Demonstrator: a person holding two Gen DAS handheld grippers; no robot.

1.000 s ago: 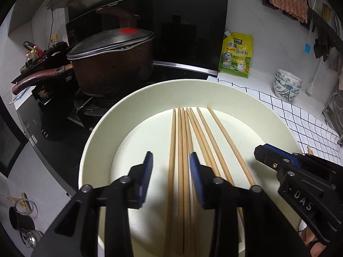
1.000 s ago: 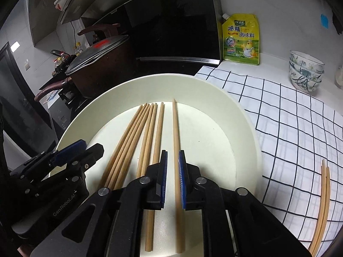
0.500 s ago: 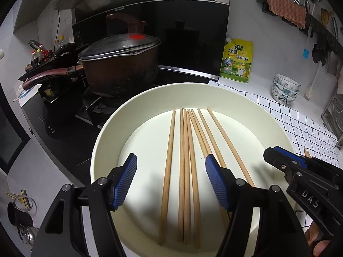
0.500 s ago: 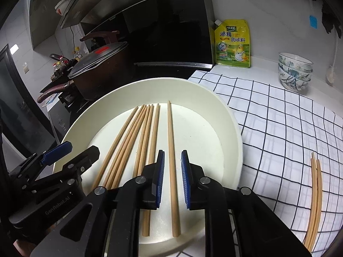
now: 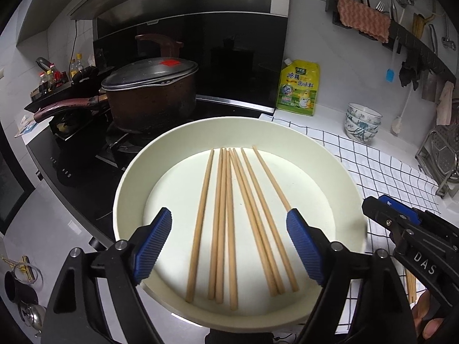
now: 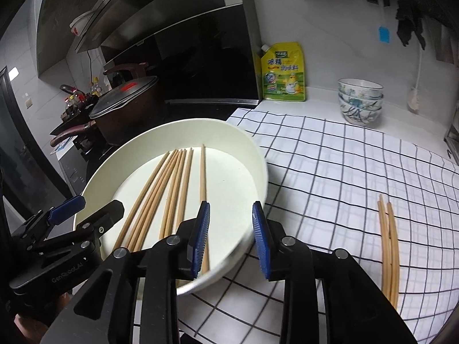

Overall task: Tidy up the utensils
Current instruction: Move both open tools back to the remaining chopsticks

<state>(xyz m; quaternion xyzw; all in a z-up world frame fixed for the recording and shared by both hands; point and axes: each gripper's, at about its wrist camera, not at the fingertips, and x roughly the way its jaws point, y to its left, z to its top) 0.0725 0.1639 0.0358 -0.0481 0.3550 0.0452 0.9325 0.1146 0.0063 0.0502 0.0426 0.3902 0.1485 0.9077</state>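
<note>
A: Since both tools hang free of any load, which step are we at?

B: Between picks, I'd say. Going left to right: left hand-held gripper [image 5: 229, 246] is spread wide, nothing in it, hovering over the near part of the cream bowl [image 5: 338, 169]. Seven chopsticks [image 5: 226, 215] lie on the bowl's floor, running away from the camera, fanned a bit; most sit between its two pads, the rightmost passing by the right pad.

A: And the right one?

B: Right hand-held gripper [image 6: 231, 239] is spread too, empty, over the bowl's right rim w/ its left pad just above the rightmost stick's near end. Further right, loose chopsticks [image 6: 388, 246] lie on the checked cloth [image 6: 330, 154] covering the bench, well apart from the bowl. Looks like three, tho can't be sure.

A: So next move?

B: Prob. the right one swings over to those loose sticks, lines its jaws across them, comes down and pinches. They're thin and lie flat, so the grip needs to be low and square or one may slip out.
</note>
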